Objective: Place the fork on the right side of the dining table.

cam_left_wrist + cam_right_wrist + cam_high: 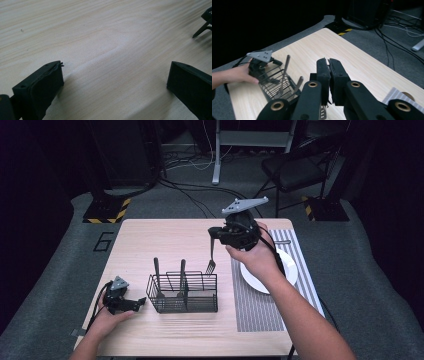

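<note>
The right gripper, clamped on a fork, holds it upright, tines down, above the wire basket's right end.

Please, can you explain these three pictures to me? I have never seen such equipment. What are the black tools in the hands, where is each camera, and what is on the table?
A person sits at a wooden table and holds one hand-held gripper in each hand, a tool with two black jaws. The high view looks down from above the person. Each of the other two pictures comes from a camera riding on one gripper, looking along its jaws.

The right hand-held gripper is raised, its jaws shut on the handle of a fork that hangs tines down above a black wire basket. Two more utensils stand in that basket. To the right lies a striped placemat with a white plate.

The left hand-held gripper rests on the table beside the basket, jaws open and empty.
</note>
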